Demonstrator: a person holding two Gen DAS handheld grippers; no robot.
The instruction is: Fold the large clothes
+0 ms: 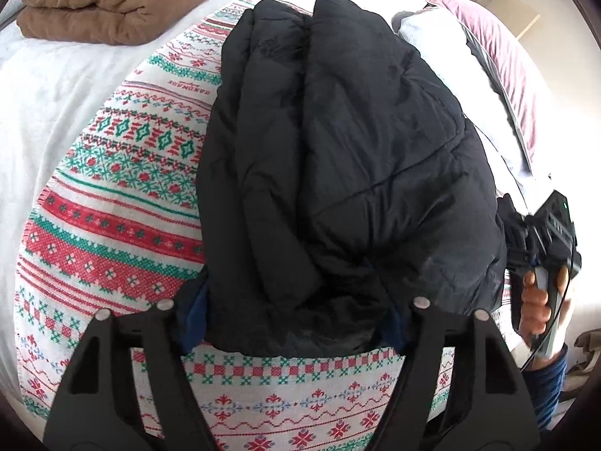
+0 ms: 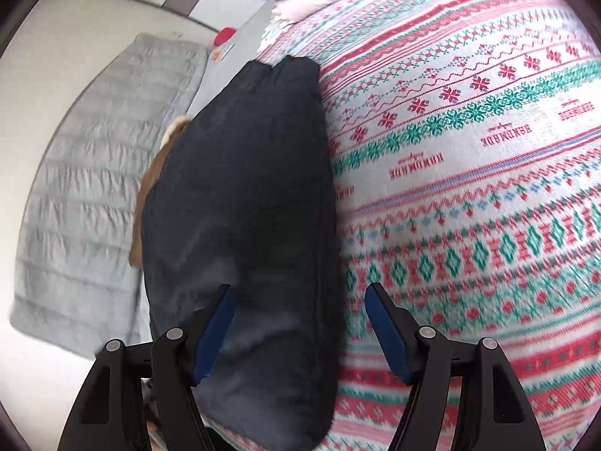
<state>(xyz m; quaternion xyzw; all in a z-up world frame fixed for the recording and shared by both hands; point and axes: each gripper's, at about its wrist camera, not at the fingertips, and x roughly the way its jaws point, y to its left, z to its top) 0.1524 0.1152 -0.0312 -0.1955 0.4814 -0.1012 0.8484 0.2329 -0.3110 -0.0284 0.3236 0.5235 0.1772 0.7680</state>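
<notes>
The black puffer jacket (image 1: 338, 158) lies folded into a long bundle on a patterned red, green and white blanket (image 1: 112, 195) spread over the bed. The near end of the bundle sits between the fingers of the left claw (image 1: 296, 334); the blue pads are largely hidden by the padding, and whether they press on the fabric cannot be told. The right claw (image 2: 300, 330) stands fairly wide, its left pad (image 2: 214, 334) over the jacket, its right pad over the blanket, with no clamping visible; this view is motion-blurred. In the left wrist view the right claw appears at the jacket's right edge, held by a hand (image 1: 537, 300) in a dark blue sleeve. Left of the jacket the blanket lies bare and flat, offering open room; a folded brown garment (image 1: 124, 3) rests well apart on the white sheet (image 1: 49, 86). To the right, pillows (image 1: 443, 45) crowd the edge. A grey quilted cover (image 2: 90, 195) lies beyond the jacket's far side in the right wrist view.
</notes>
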